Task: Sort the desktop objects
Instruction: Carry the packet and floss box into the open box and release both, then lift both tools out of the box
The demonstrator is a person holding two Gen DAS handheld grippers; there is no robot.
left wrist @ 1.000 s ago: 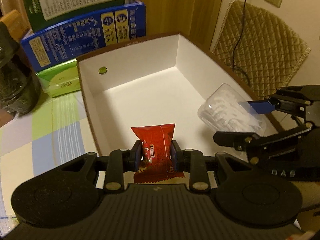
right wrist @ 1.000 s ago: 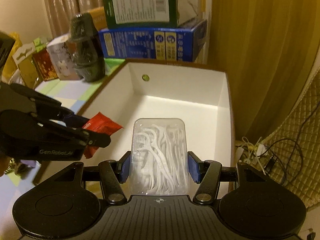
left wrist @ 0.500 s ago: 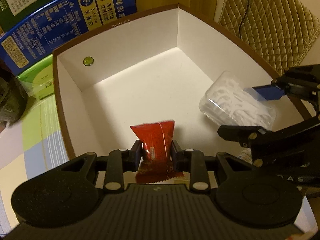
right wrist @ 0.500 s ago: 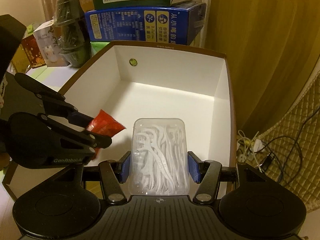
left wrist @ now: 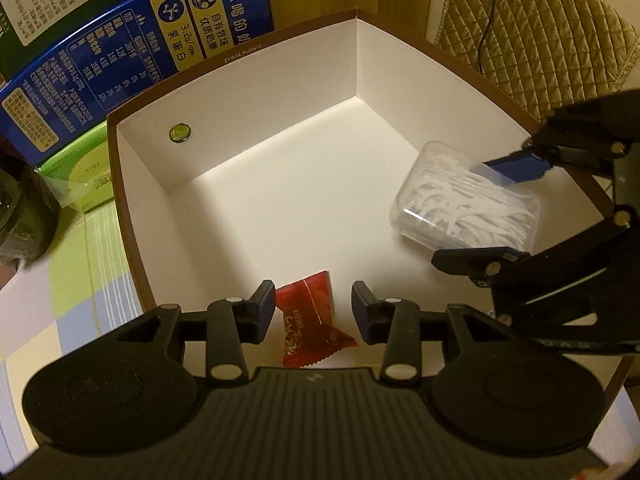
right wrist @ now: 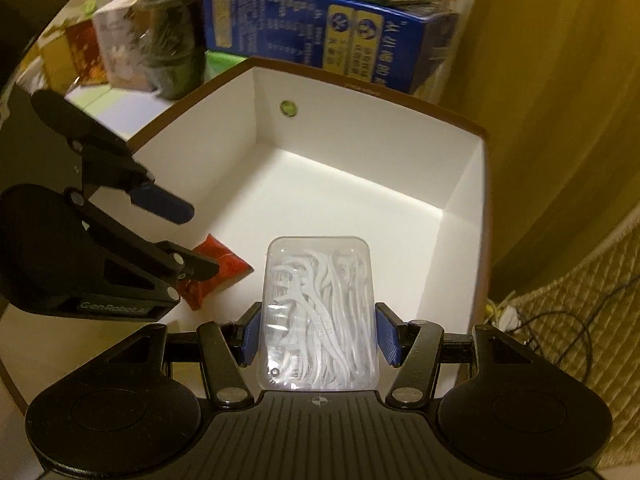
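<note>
A white box with brown outer walls (left wrist: 248, 80) (right wrist: 360, 132) fills both views. My left gripper (left wrist: 314, 300) (right wrist: 192, 240) hangs over the box's near left corner. Its jaws are opening, and the red candy packet (left wrist: 310, 316) (right wrist: 224, 268) lies tilted on the box floor between them, with a gap to the right pad. My right gripper (right wrist: 319, 320) (left wrist: 468, 212) is shut on a clear plastic case of white floss picks (right wrist: 320, 304) (left wrist: 444, 200). It holds the case just above the floor on the box's right side.
Behind the box lie a blue carton (left wrist: 120, 60) (right wrist: 320, 36) with a green carton on top, a light green box (left wrist: 84, 168) and a dark wrapped bottle (right wrist: 172, 40). A checked cloth (left wrist: 60, 300) covers the table. A quilted cushion (left wrist: 540, 32) and cables are to the right.
My left jaws have spread and the red packet has slipped free, tipping onto the box floor. Both grippers have sunk deeper into the box. The floss case is still gripped.
</note>
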